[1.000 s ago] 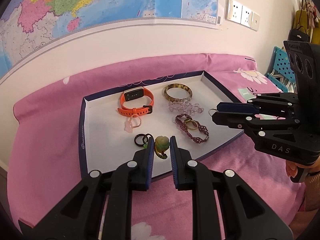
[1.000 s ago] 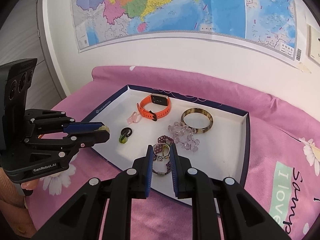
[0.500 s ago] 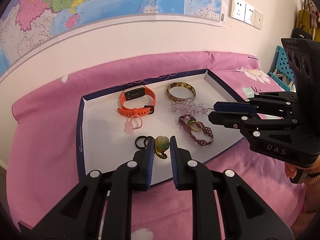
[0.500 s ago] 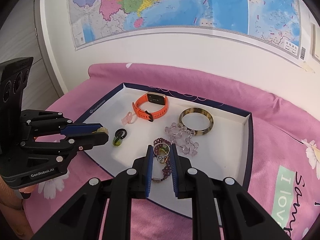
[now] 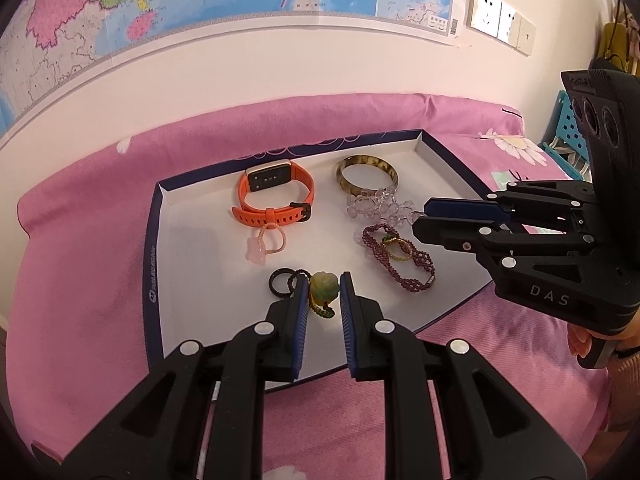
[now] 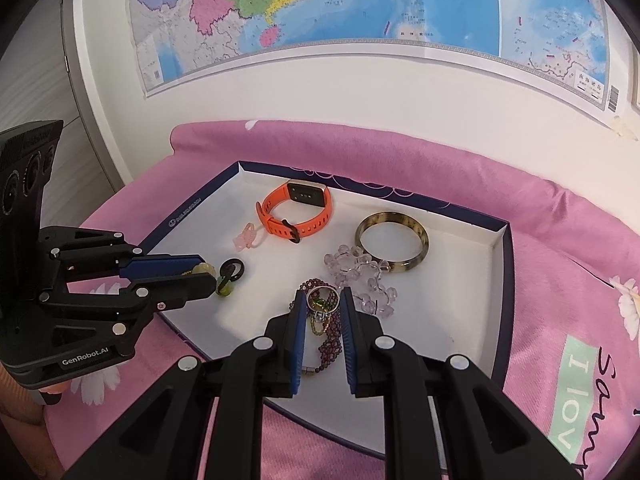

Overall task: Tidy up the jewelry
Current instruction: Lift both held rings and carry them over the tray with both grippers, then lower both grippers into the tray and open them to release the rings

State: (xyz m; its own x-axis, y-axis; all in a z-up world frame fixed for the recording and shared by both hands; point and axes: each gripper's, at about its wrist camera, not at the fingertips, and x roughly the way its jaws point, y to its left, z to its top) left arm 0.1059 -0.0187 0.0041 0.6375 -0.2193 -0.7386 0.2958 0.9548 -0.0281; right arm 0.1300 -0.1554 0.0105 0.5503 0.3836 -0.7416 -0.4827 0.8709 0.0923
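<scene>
A shallow white tray [image 5: 149,272] with a navy rim lies on pink bedding. My left gripper [image 5: 324,281] hangs over the tray's near edge, shut on a pale green carved pendant [image 5: 325,287] whose green cord dangles below. My right gripper [image 6: 323,295] is shut on a silver ring [image 6: 316,290] just above a purple bead bracelet [image 6: 330,338]. In the tray lie an orange smart band [image 5: 276,196], a tortoiseshell bangle [image 5: 366,172], a clear crystal bracelet [image 5: 378,208], a pink charm ring [image 5: 266,242] and black rings [image 5: 281,282]. Each gripper shows in the other's view: right [image 5: 420,216], left [image 6: 209,272].
Pink flowered bedding [image 5: 80,260] surrounds the tray and runs back to a white wall with a large map [image 6: 360,8]. Wall sockets [image 5: 500,20] and a blue perforated crate [image 5: 568,148] sit at the far right. A person's hand [image 5: 580,340] holds the right gripper.
Both grippers keep the same grips on the pendant and the ring. The views have drifted only slightly, and nothing in the tray has moved.
</scene>
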